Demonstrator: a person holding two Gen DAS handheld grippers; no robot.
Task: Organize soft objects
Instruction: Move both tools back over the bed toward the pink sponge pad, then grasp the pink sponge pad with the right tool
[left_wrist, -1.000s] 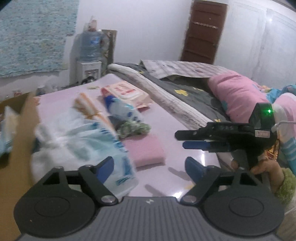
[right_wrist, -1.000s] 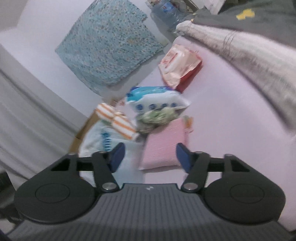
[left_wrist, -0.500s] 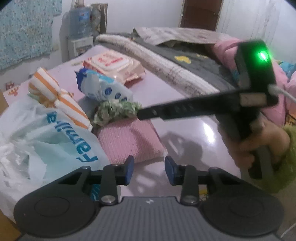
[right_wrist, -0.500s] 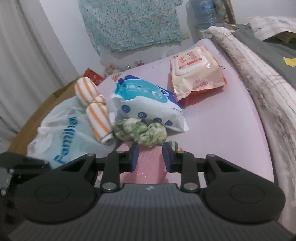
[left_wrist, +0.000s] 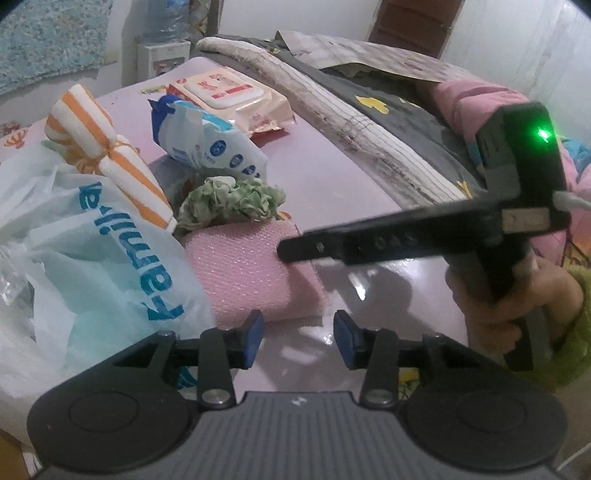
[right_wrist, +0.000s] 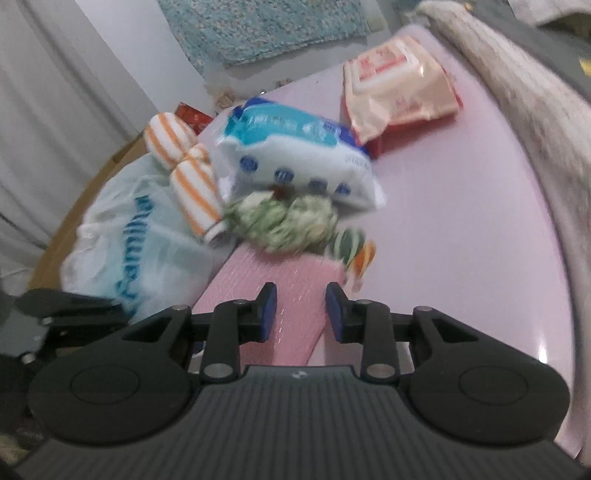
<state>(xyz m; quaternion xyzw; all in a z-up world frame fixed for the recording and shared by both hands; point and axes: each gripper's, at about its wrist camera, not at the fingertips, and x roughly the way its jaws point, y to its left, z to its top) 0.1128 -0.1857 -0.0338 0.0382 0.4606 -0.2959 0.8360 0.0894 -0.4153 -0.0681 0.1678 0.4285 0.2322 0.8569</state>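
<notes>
Both grippers now sit low over the pile on the pink surface (left_wrist: 369, 206); a second ago they were higher and farther back, the left one aimed across the bed.

Left gripper (left_wrist: 298, 339): jaws narrowed sharply from a wide spread and are now opening again a little. Nothing lies between them. The pink sponge pad (left_wrist: 251, 273) sits just ahead of the left fingertip, not touched as far as the view shows.

Right gripper (right_wrist: 301, 309): jaws have also drawn in from a wider spread and now stand part-way apart, with a clear gap. The pink sponge pad (right_wrist: 280, 288) lies beneath and ahead of them; no pinch is visible. Seen from the left wrist, its tip (left_wrist: 291, 251) reaches over the pad's far corner. View is motion-blurred.

Where the soft things lie:
- green crumpled cloth (left_wrist: 229, 199) rests on the pad's far edge
- orange-striped roll (left_wrist: 107, 147) leans on the white plastic bag (left_wrist: 96, 266)
- blue-and-white soft pack (left_wrist: 207, 140) lies behind the cloth
- peach wipes pack (left_wrist: 229, 96) lies farthest back

Judgement: both hands have closed in on the pad, so it looks like the first pick. Nothing is lifted or sorted yet.
</notes>
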